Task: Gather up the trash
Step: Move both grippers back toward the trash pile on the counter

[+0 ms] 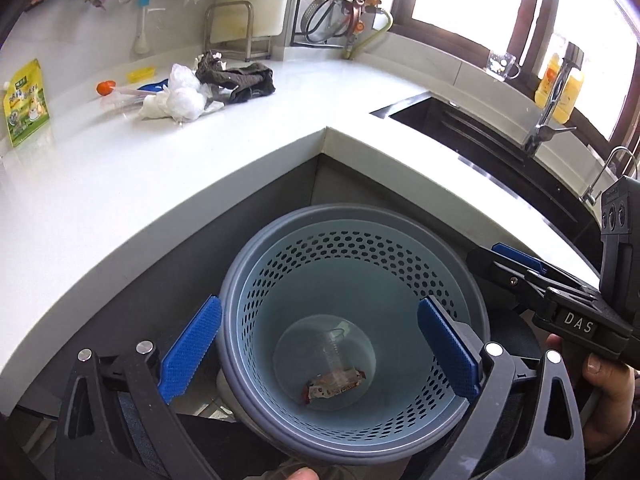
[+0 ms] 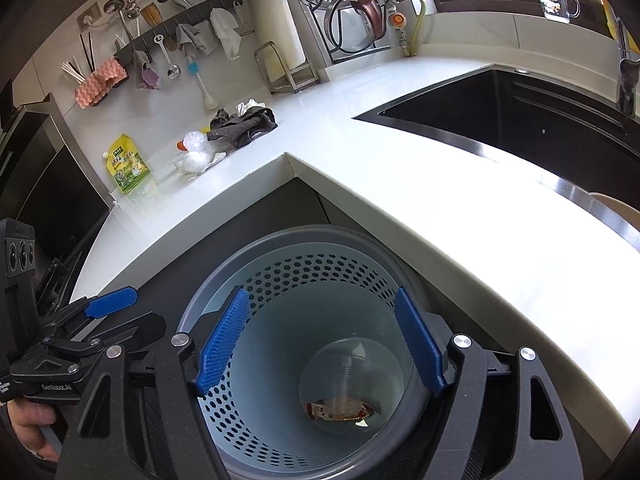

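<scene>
A blue-grey perforated waste bin (image 1: 280, 240) stands on the floor in the corner under the white counter; it also shows in the right wrist view (image 2: 248, 254). At its bottom lie a clear plastic cup (image 1: 334, 344) and a red-and-white snack wrapper (image 1: 332, 388), both also in the right wrist view, cup (image 2: 352, 364) and wrapper (image 2: 340, 408). My left gripper (image 1: 320, 354) is open and empty above the bin. My right gripper (image 2: 320, 344) is open and empty above it too. On the counter lie crumpled white plastic (image 1: 180, 98), a dark rag (image 1: 240, 78) and a green pouch (image 1: 26, 102).
The white L-shaped counter (image 1: 140, 184) wraps round the bin. A black sink (image 2: 520, 120) with a tap (image 1: 552, 100) is to the right. A dish rack (image 2: 344, 8) stands at the back corner. Utensils and cloths hang on the wall rail (image 2: 180, 28).
</scene>
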Demonstrator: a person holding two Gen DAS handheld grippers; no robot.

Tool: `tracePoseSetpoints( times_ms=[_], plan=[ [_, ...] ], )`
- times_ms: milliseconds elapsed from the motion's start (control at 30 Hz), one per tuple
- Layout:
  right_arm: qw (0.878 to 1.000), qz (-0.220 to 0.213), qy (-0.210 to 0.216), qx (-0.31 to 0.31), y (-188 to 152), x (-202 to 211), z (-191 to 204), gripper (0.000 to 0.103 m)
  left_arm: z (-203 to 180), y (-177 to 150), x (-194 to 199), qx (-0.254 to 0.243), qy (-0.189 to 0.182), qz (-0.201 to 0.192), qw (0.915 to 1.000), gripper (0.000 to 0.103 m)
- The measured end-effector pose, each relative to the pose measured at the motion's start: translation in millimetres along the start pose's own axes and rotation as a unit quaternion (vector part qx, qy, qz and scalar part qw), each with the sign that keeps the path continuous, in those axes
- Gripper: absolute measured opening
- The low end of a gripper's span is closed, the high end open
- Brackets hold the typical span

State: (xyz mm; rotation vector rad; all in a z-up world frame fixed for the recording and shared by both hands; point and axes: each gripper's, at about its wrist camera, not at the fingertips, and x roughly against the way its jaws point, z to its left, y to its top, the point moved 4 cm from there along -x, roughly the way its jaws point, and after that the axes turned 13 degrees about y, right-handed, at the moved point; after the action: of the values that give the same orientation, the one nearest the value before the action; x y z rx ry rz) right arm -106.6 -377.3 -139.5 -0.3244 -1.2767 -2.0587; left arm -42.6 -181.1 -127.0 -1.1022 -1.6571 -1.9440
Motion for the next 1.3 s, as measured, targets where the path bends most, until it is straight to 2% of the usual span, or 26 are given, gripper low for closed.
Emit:
tracePoseSetpoints(
  times_ms=[500, 1000, 1300],
  plan=[
    [0.999, -0.014, 0.021, 0.044, 33.2, -8.1, 31.4, 0.074, 37.4, 32.4, 20.4, 0.039, 0.019, -0.040, 0.9983, 0.096],
    [0.996, -0.021, 0.038, 0.072, 77.1, -42.6, 56.9, 0.075, 77.9, 69.8, 17.0, 0.065, 0.038, -0.064, 0.9951, 0.096],
    [0.994, -0.026, 0.057, 0.093, 127.1, -81.1, 71.7, 0.076, 105.9, 90.1, -2.0, 0.089, 0.046, -0.061, 0.9931, 0.096]
  ],
)
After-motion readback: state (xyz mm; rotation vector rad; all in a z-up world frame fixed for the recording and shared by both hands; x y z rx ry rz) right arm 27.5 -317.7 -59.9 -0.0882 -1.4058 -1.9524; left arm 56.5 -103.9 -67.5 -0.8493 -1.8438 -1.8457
